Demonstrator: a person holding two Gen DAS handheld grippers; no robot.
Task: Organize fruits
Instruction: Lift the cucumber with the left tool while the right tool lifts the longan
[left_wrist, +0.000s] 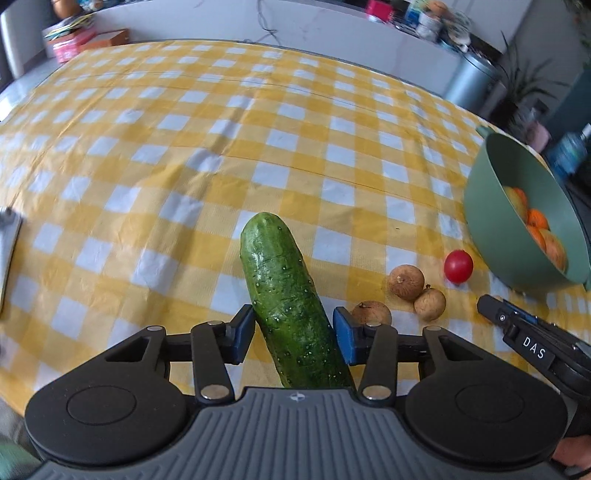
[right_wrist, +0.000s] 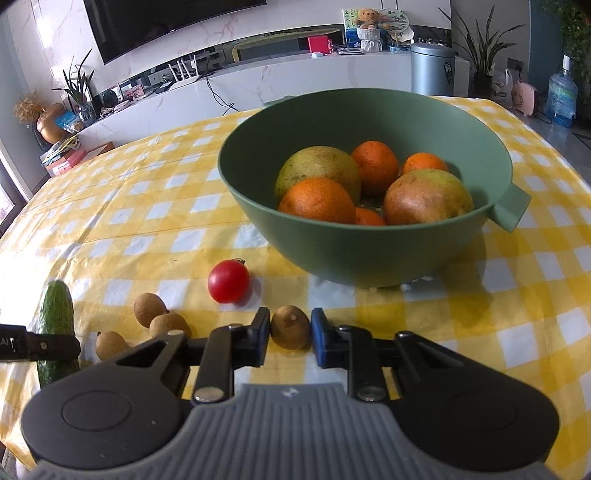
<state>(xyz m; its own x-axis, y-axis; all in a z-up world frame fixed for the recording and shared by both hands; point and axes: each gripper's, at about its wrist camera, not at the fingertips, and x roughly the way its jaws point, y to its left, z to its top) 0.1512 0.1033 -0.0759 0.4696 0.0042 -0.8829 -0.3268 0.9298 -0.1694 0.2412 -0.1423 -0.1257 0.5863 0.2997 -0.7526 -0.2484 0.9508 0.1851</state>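
Both our grippers close on produce beside the green bowl (right_wrist: 364, 254).

Our left gripper (left_wrist: 293, 334) has the cucumber (left_wrist: 286, 295) between its blue pads, clamped as far as we can see, its tip lying on the yellow checked tablecloth (left_wrist: 184, 147). Our right gripper (right_wrist: 290, 338) is clenched on one brown longan (right_wrist: 290, 326); three more longans (right_wrist: 149, 308) and a cherry tomato (right_wrist: 228, 281) lie just to its left (the bowl, behind, holds oranges (right_wrist: 317, 201) and two larger fruits).
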